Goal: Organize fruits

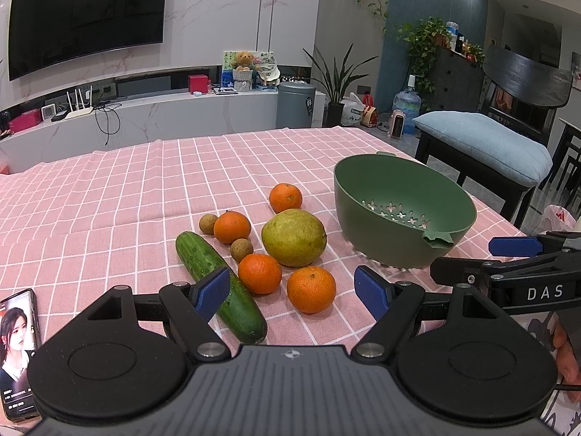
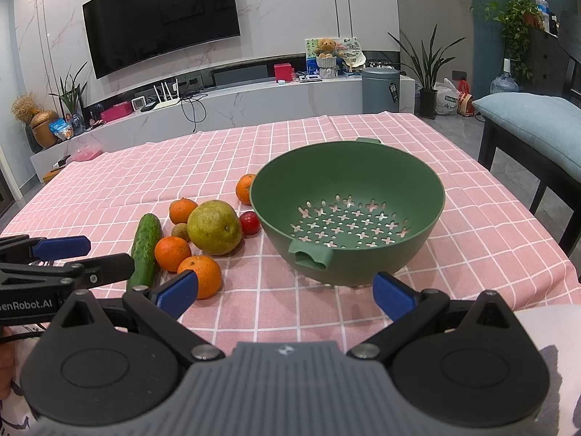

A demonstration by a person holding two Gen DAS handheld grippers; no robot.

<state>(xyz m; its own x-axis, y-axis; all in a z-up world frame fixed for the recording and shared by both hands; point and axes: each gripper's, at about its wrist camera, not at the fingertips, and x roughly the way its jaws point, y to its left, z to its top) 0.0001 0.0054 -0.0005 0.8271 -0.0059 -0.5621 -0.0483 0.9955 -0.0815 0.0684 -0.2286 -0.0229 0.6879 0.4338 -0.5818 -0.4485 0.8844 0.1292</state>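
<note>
Nearest the left wrist camera, the left gripper (image 1: 292, 292) hangs low over the table with its blue-padded fingers spread wide and nothing between them; the left pad overlaps the cucumber (image 1: 221, 288) in the view, though whether it touches cannot be told. Beside it, the right gripper (image 2: 285, 292) is likewise wide open and empty, aimed at the near wall of the green colander bowl (image 2: 348, 254). At the near left edge of the pink checked tablecloth (image 1: 109, 200) a phone (image 1: 18, 356) lies with its screen lit. Just past the left gripper's fingers the fruit sits in a loose cluster left of the bowl: the cucumber lying diagonally, a near orange (image 1: 311, 289), another orange (image 1: 260, 273) just beside the cucumber, and behind them a large green-yellow mango (image 1: 293, 237). Two small brown longans (image 1: 241, 248) flank a third orange (image 1: 232, 226), and a fourth orange (image 1: 285, 197) lies farthest back. From the right wrist camera a small red tomato (image 2: 249, 222) shows between the mango and the bowl. Inside, the bowl shows only its cross-shaped drain holes, with a handle tab facing the camera. Beyond the table stand a cushioned bench (image 1: 483, 141), a grey bin (image 1: 295, 103), a white marble console and a wall-mounted television (image 1: 85, 18).
</note>
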